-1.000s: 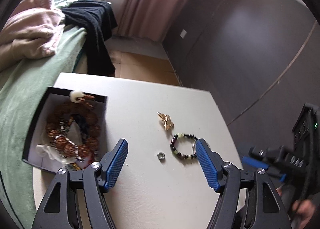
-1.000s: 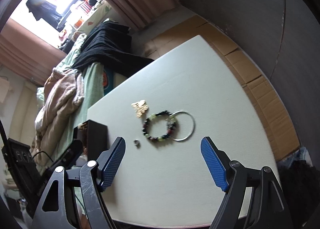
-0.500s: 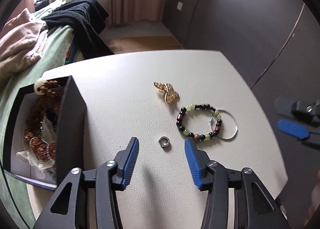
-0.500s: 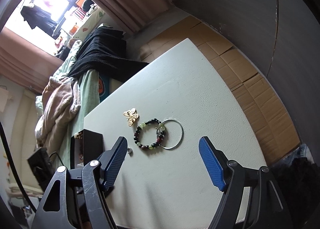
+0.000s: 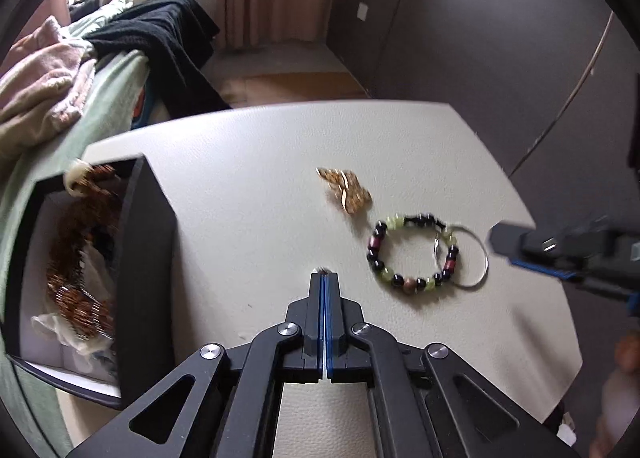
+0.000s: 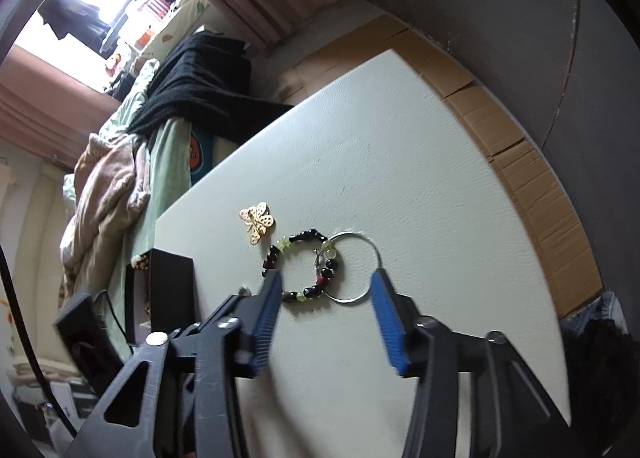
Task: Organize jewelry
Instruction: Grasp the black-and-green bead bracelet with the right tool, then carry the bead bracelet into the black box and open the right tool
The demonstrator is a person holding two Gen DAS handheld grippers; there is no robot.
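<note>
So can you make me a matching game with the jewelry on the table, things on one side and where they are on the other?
Things:
1. gold butterfly charm
2. beaded bracelet
3. small silver ring
4. brown bead strand

Places:
A. inside the black box
B. at the tips of the shut left gripper
C. overlapping a thin wire hoop
D. alone on the table, beyond the bracelet

Pairs: 1-D, 2-C, 3-B, 4-A
</note>
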